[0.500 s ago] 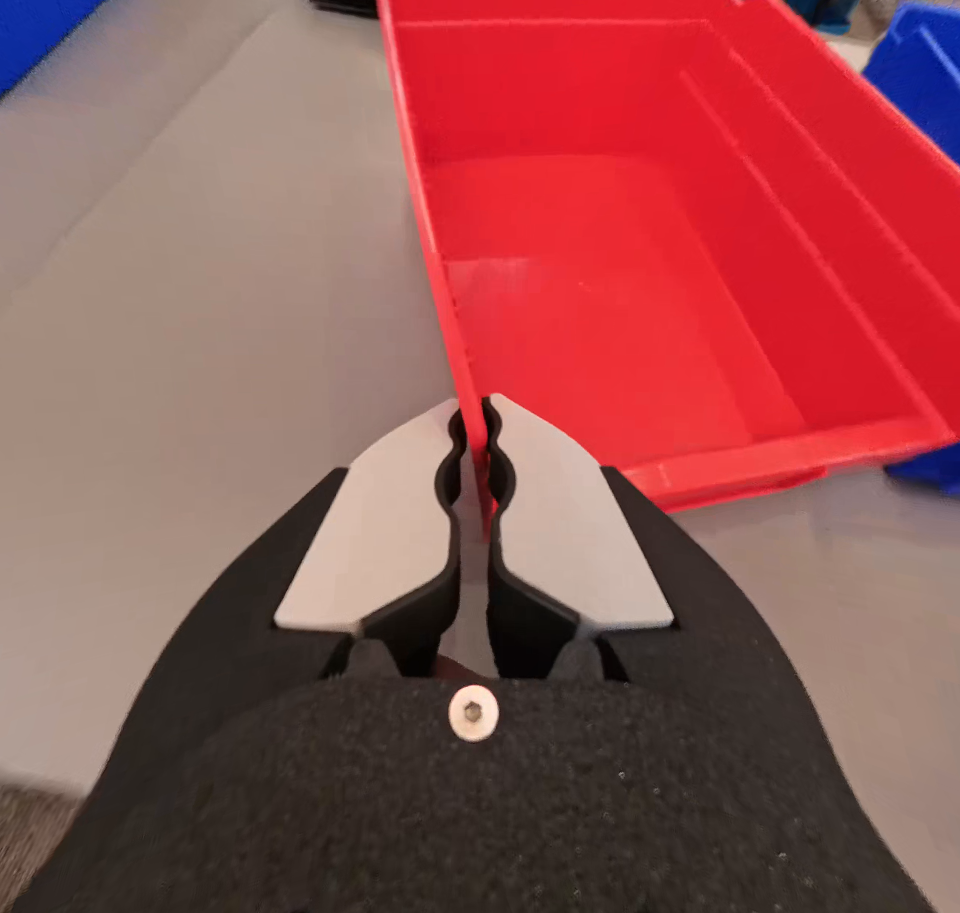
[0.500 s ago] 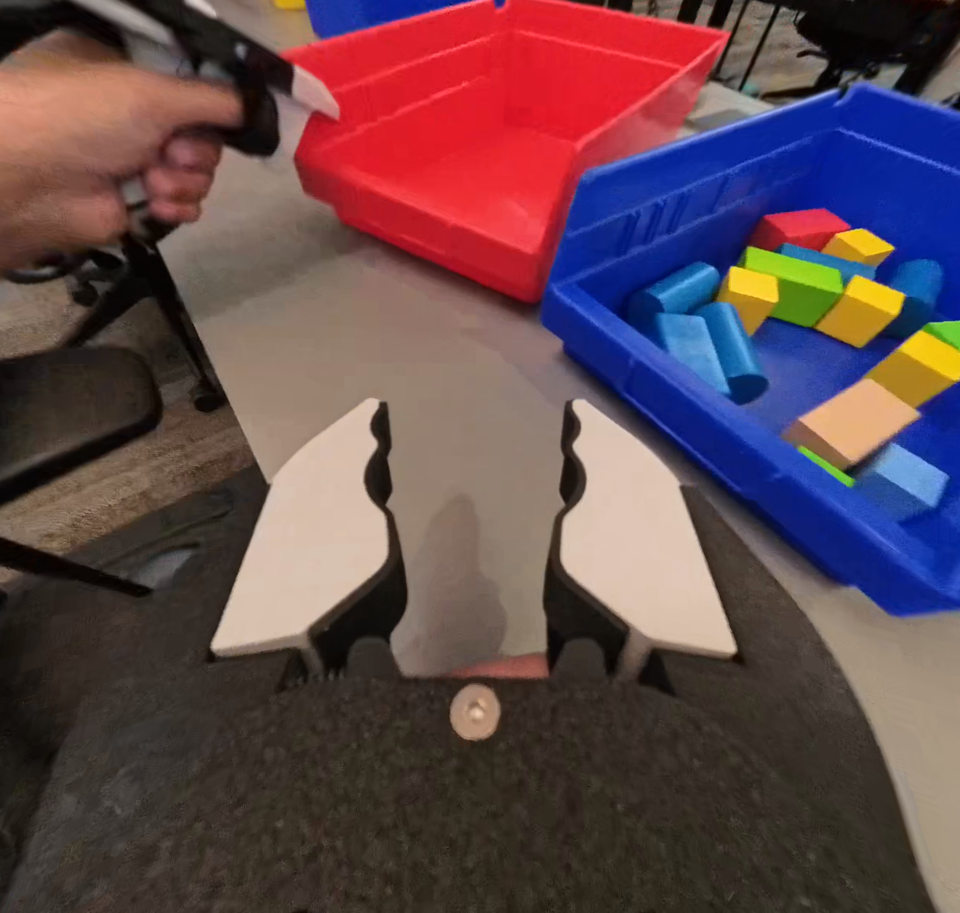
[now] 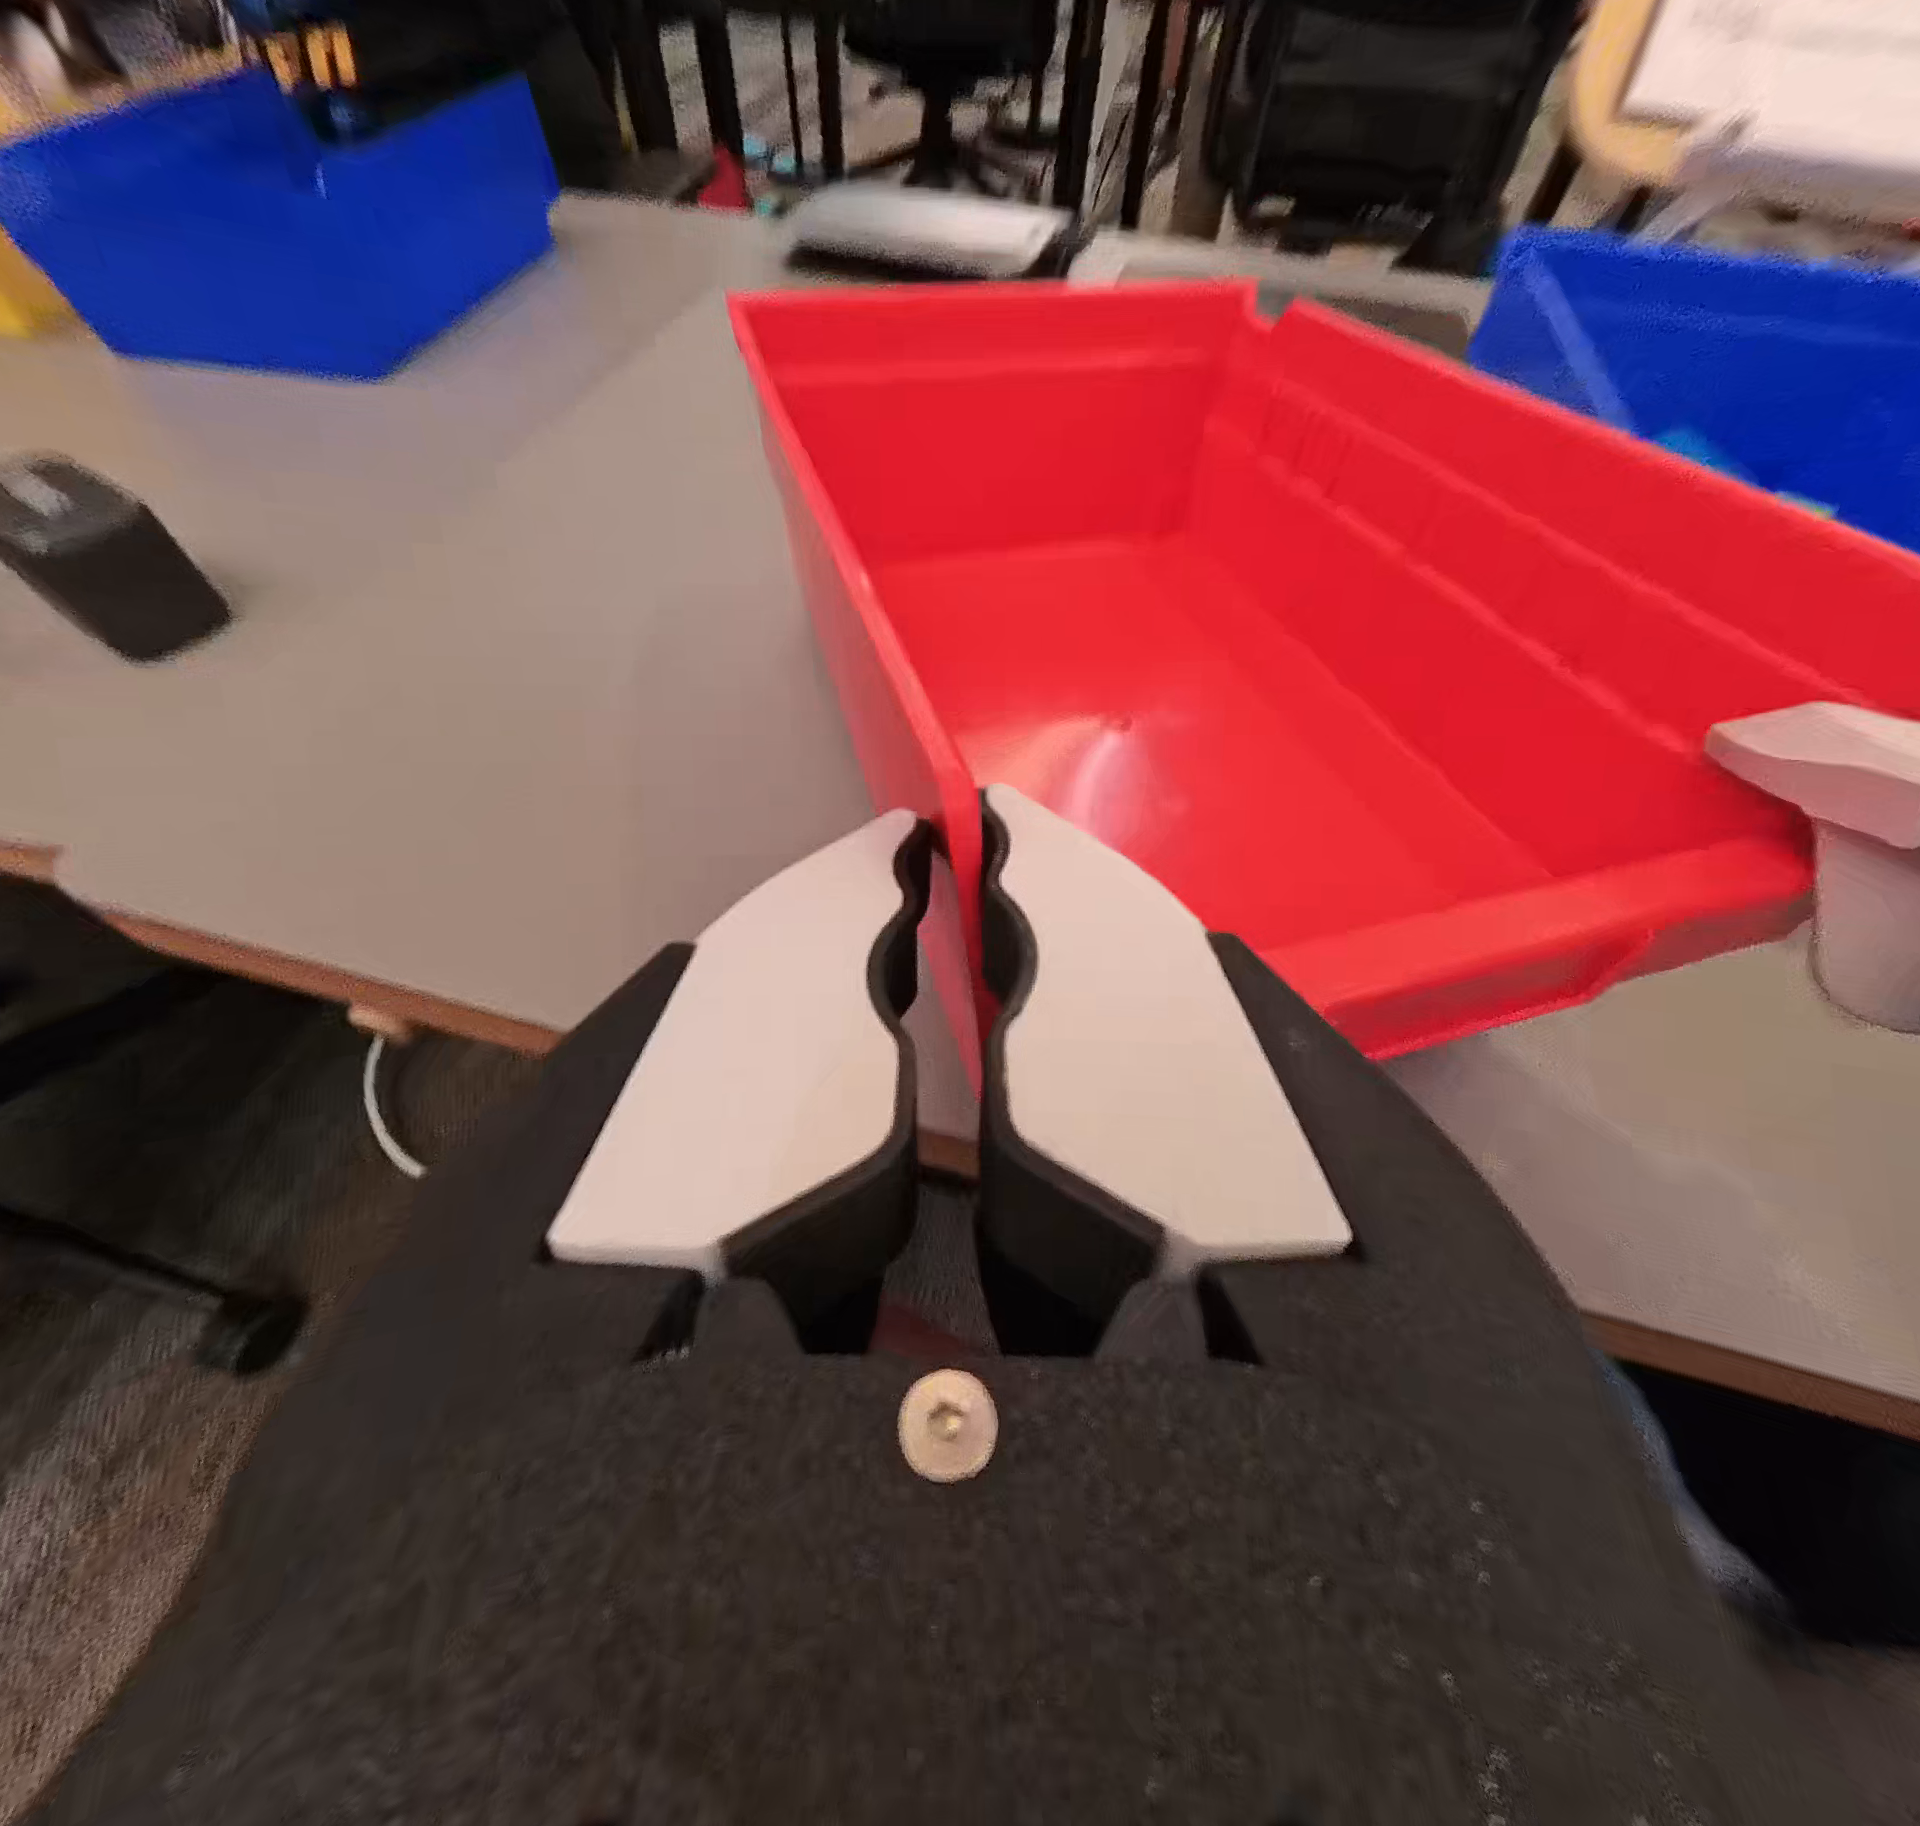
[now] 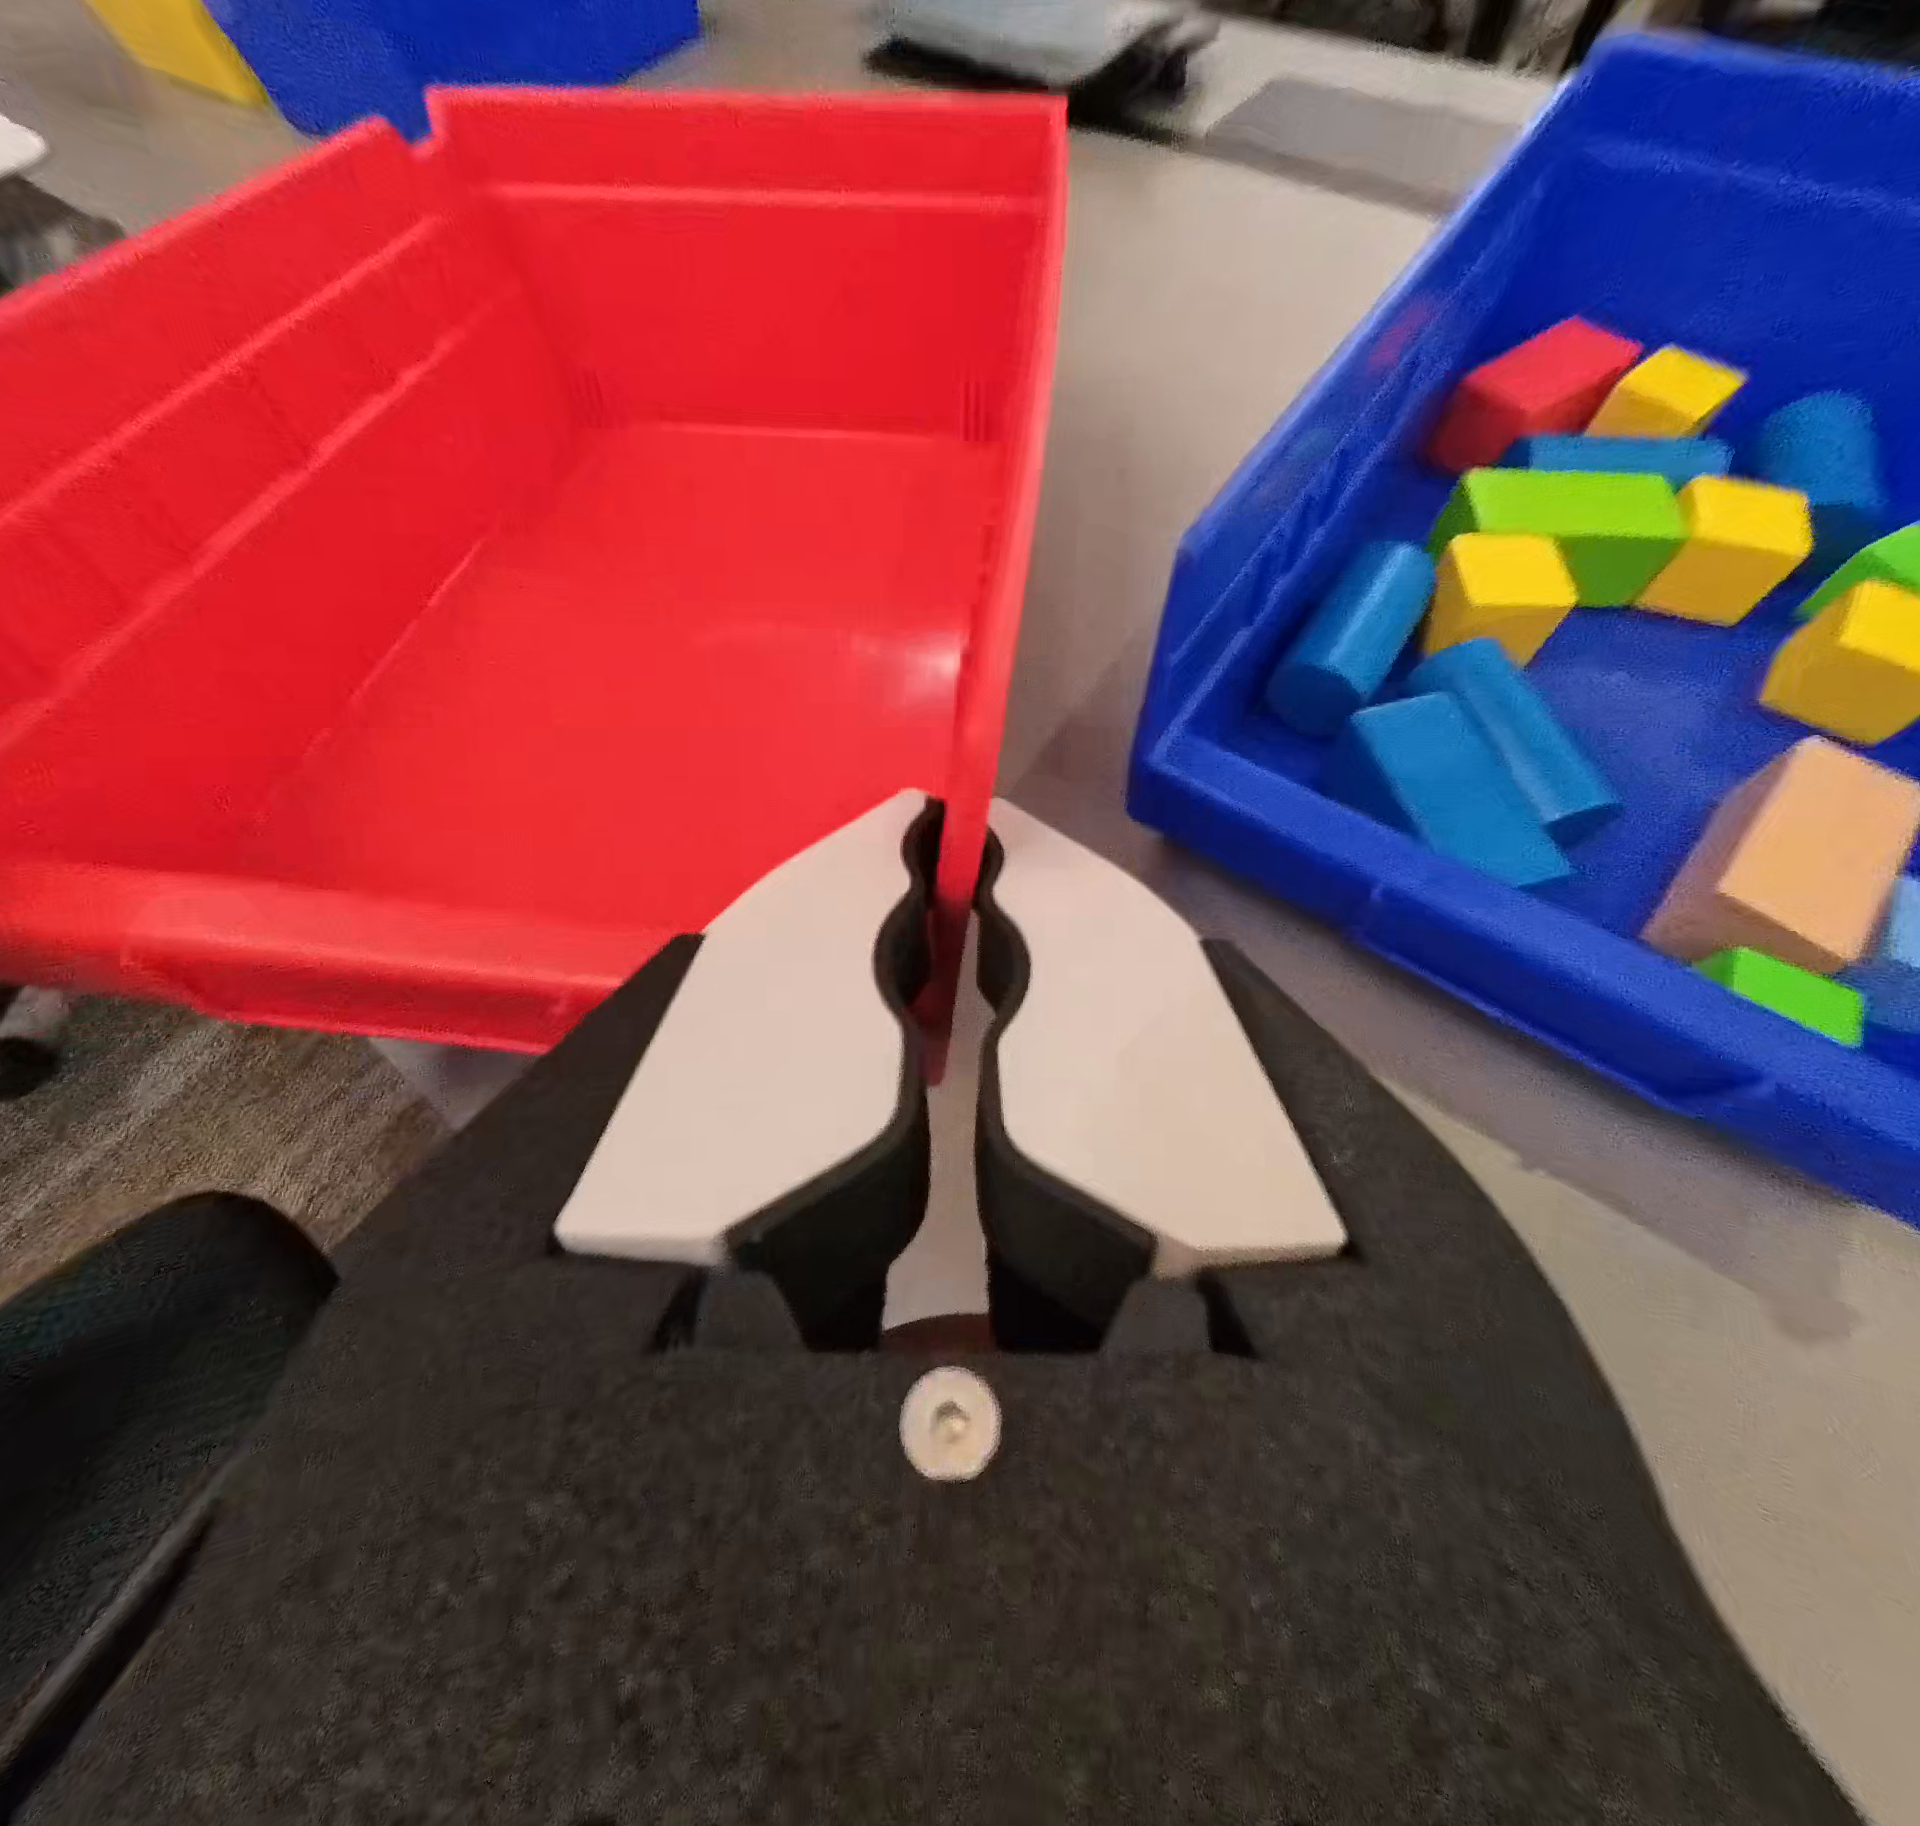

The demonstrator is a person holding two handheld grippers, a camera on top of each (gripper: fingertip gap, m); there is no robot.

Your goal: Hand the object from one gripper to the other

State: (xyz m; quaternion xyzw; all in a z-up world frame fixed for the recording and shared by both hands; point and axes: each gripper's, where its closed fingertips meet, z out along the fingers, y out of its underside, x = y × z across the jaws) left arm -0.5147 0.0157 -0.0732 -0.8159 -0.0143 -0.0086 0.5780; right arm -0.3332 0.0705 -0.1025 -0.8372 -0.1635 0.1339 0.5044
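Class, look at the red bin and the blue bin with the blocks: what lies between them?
Only a bare strip of grey table separates the red bin from the blue bin; the right wrist view shows it best.

Red bin (image 3: 1195,446), blue bin (image 4: 1455,903)

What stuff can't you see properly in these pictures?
- Left wrist view: the right gripper is cut off by the frame edge.
- Left wrist view: the black object on the table is too blurred to identify.
- Right wrist view: the near corner of the red bin hides behind the gripper's own fingers.
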